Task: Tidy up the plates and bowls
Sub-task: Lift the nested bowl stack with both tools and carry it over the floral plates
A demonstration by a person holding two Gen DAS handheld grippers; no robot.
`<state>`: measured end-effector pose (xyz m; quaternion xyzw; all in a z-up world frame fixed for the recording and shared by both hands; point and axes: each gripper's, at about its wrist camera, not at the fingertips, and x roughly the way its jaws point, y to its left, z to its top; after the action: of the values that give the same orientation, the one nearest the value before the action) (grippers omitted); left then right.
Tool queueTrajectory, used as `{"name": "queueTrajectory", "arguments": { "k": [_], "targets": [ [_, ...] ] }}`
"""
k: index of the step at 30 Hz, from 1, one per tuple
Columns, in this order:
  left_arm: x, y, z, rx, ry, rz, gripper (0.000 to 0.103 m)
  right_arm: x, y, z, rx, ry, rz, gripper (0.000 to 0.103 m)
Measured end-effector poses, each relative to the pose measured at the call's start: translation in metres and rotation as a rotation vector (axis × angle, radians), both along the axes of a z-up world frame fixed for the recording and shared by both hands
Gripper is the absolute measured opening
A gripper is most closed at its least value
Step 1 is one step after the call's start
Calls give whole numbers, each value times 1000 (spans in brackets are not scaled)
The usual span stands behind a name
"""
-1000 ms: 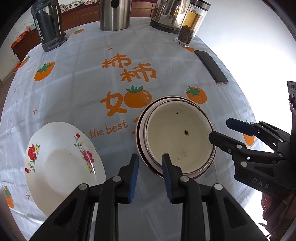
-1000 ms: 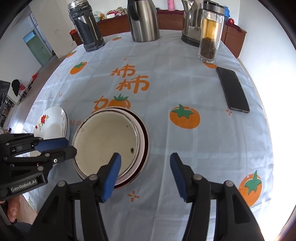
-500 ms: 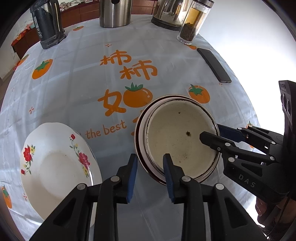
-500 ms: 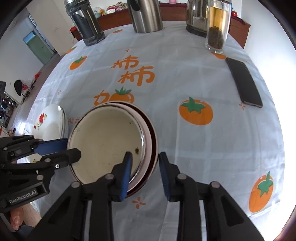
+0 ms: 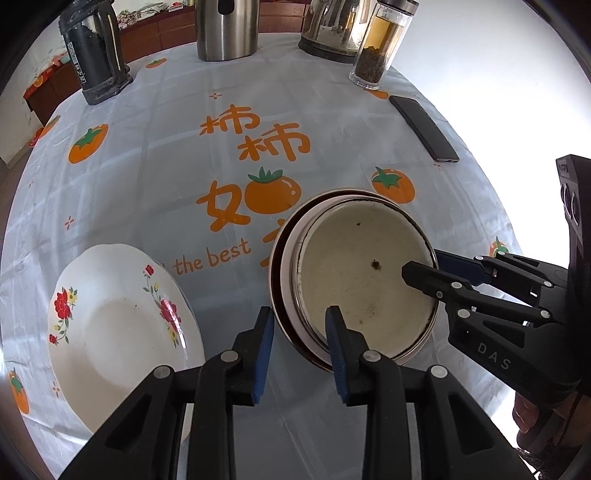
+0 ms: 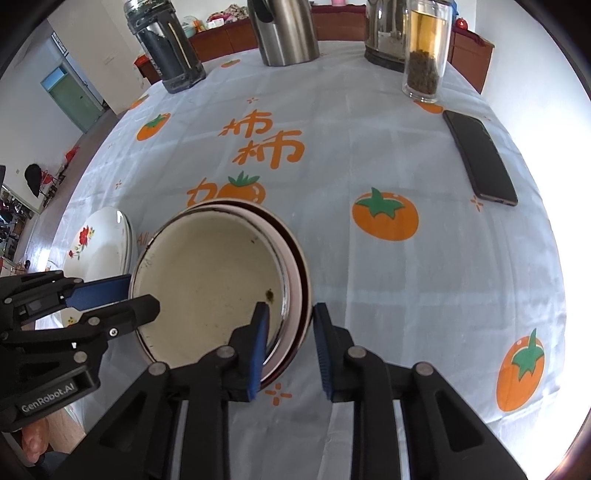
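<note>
- Pale blue tablecloth printed with orange persimmons (image 5: 155, 177) covers a round table; a doorway and room floor show at the left edge of the right wrist view only.
- Nested bowls sit at the near middle: a cream enamel bowl (image 5: 362, 273) with dark specks on its bottom rests inside a white bowl with a dark red rim (image 5: 282, 291).
- White floral plate (image 5: 114, 325) lies near the bowls on their left, apart from them; in the right wrist view (image 6: 101, 243) a second rim shows beneath it, so it may be a stack.
- Along the far edge stand a dark thermos flask (image 5: 96, 51), a steel jug (image 5: 226, 27), a kettle (image 5: 332, 27) and a glass tumbler holding amber tea and leaves (image 5: 380, 48); a black phone (image 5: 424, 127) lies flat nearby.
- Left gripper (image 5: 300, 349) is narrowly parted, straddling the near rims of both bowls, one finger inside the cream bowl and one outside; firm contact cannot be told.
- Right gripper (image 6: 290, 350) is likewise partly closed over the opposite rims, its left pad (image 6: 258, 347) inside the cream bowl, its other pad outside the red rim.
- Each wrist view shows the other gripper reaching in from the side.
</note>
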<state>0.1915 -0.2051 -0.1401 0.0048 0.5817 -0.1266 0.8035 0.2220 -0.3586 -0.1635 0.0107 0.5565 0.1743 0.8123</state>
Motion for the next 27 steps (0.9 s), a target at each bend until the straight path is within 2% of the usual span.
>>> {"name": "queueTrajectory", "arguments": {
  "k": [27],
  "targets": [
    [-31,37,48,-30,-65,42,31,-25,31,40,0,-34,52,24]
  ]
}}
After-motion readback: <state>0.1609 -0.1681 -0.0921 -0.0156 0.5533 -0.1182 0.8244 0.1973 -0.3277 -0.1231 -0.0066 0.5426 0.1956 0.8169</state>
